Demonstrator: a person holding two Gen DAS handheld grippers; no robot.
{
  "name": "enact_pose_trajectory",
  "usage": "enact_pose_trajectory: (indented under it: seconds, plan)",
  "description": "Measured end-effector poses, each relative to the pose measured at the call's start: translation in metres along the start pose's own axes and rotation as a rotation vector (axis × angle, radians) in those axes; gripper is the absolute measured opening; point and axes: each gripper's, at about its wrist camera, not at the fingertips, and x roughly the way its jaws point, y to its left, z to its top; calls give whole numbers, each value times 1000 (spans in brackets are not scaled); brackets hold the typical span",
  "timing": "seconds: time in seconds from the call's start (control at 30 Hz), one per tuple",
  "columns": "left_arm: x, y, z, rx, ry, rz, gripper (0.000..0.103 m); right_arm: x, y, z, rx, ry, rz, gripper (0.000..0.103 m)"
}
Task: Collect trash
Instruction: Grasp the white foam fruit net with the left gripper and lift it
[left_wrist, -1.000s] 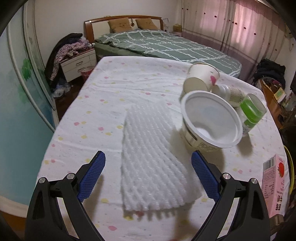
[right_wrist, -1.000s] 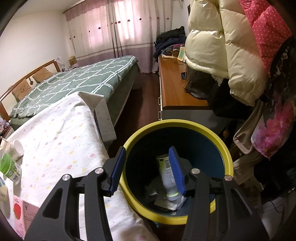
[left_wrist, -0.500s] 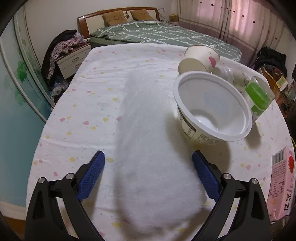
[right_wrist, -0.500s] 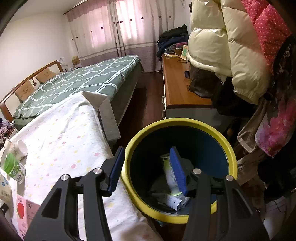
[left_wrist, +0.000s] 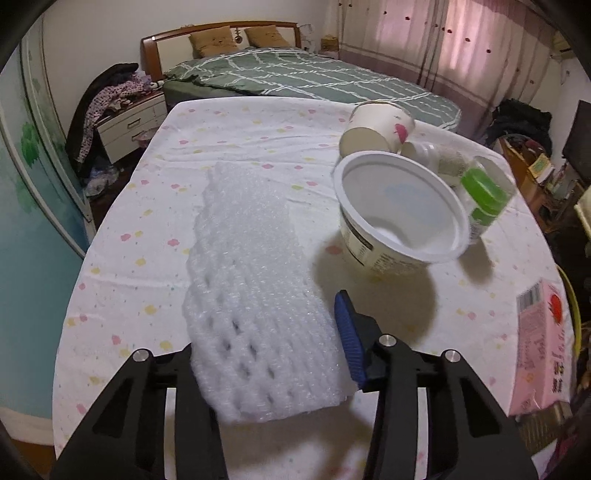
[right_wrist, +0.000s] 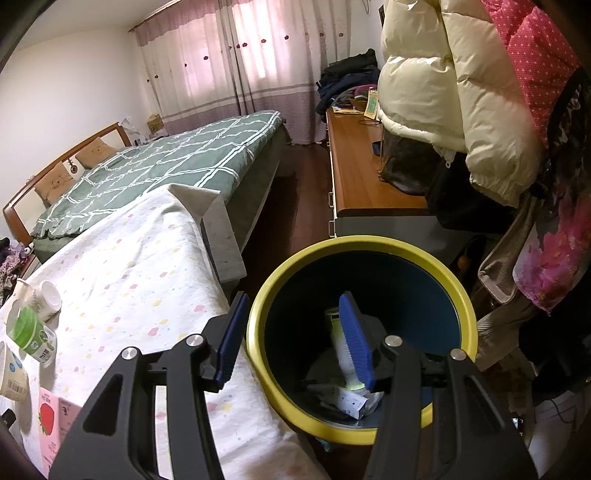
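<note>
A white foam net sleeve (left_wrist: 251, 280) lies on the spotted tablecloth, and my left gripper (left_wrist: 271, 354) is shut on its near end; the left finger is hidden behind the foam. Beside it are a white plastic bowl (left_wrist: 400, 218), a tipped paper cup (left_wrist: 376, 129), a green-capped bottle (left_wrist: 484, 199) and a pink carton (left_wrist: 541, 350). My right gripper (right_wrist: 295, 347) is open and empty above the yellow-rimmed blue bin (right_wrist: 399, 251), which holds a bottle (right_wrist: 341, 350) and scraps.
A green bed (left_wrist: 314, 77) stands beyond the table, with a nightstand (left_wrist: 129, 125) to the left. In the right wrist view a wooden cabinet (right_wrist: 362, 177) and hanging coats (right_wrist: 461, 110) crowd the bin's far side. The table edge (right_wrist: 236, 369) is next to the bin.
My left gripper moved forward over the foam net and closed on its near end. The right gripper stayed open over the bin, shifting only slightly.
</note>
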Motion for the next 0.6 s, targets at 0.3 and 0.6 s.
enact_pose_trajectory:
  seconds: [0.3, 0.6]
  plan:
    - [-61, -4, -9, 38, -83, -62, 34, -1, 3, 0, -1, -6, 6, 49]
    - [-44, 0, -13, 41, -10, -20, 26, -4, 3, 0, 3, -12, 27, 49]
